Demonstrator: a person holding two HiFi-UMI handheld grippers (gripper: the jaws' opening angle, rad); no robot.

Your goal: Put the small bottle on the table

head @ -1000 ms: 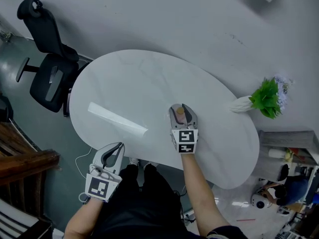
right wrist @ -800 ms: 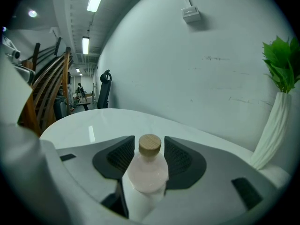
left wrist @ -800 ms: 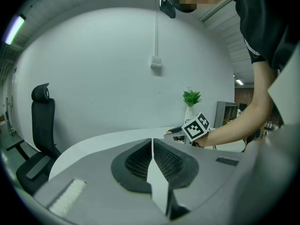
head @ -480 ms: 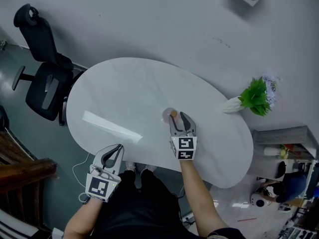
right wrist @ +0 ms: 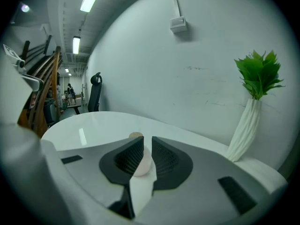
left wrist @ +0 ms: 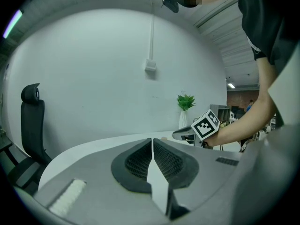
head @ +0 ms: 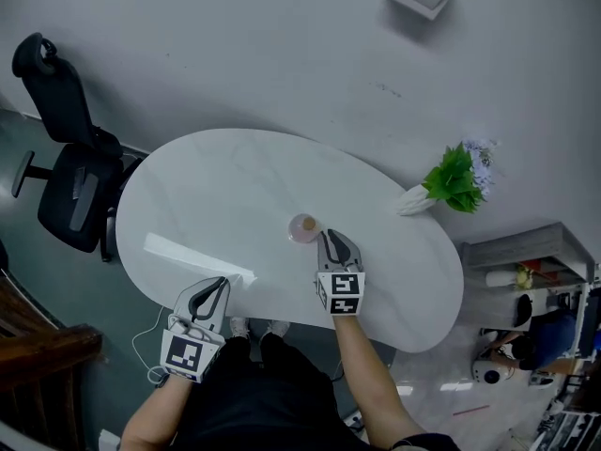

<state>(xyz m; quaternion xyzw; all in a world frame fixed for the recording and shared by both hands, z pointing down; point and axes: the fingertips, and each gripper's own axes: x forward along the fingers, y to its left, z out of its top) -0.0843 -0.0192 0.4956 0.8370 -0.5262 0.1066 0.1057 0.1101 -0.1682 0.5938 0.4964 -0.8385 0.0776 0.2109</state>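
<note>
Small bottle (head: 302,227) stands on the counter (head: 216,195), just ahead of our right hand-held gripper (head: 329,237). Its jaws have just been closing to a slim gap, with nothing between them. Placing looks done, so next we back away without clipping it.

The small round bottle (head: 302,228) is pale pink with a tan cap (right wrist: 136,135), the glossy oval counter (head: 216,186) white, the leafy plant (head: 451,181) green, its ribbed vase (head: 411,201) white.

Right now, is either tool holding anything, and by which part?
Nothing is held. The right tool has just been closing on nothing; the small bottle stands free beyond it. The left tool is shut, empty.
</note>
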